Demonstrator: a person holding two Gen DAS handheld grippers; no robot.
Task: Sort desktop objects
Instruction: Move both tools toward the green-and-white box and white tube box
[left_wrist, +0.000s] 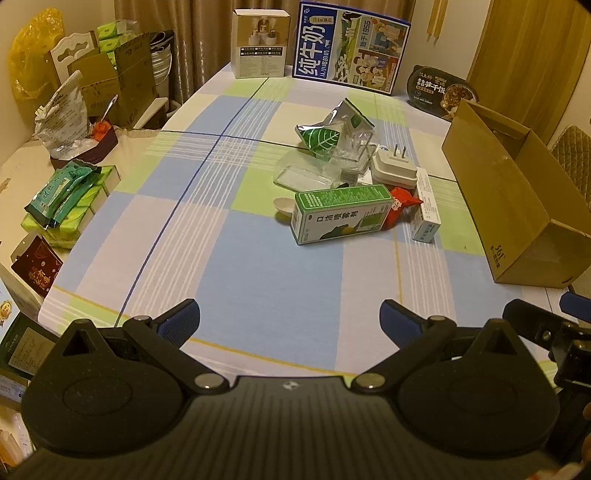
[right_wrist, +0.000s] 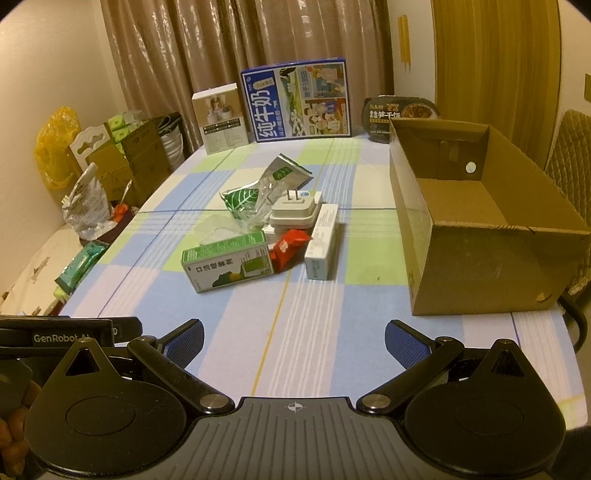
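Note:
A pile of small items lies mid-table: a green-and-white box (left_wrist: 341, 213) (right_wrist: 229, 266), a red snack packet (left_wrist: 400, 205) (right_wrist: 290, 247), a narrow white box (left_wrist: 426, 210) (right_wrist: 322, 242), a white plug adapter (left_wrist: 393, 168) (right_wrist: 295, 210), a leaf-print foil pouch (left_wrist: 332, 131) (right_wrist: 258, 188) and clear plastic packaging (left_wrist: 306, 173). An open brown cardboard box (left_wrist: 509, 199) (right_wrist: 476, 218) stands to the right, empty inside. My left gripper (left_wrist: 290, 319) and right gripper (right_wrist: 293, 341) both hover open over the near table edge, holding nothing, well short of the pile.
A blue milk carton box (right_wrist: 295, 99), a white product box (right_wrist: 221, 122) and a black meal bowl (right_wrist: 399, 118) stand along the far edge. Tissue packs and pouches (left_wrist: 70, 199) and cardboard boxes (left_wrist: 110, 85) crowd the left side. A chair (right_wrist: 572, 158) stands at the right.

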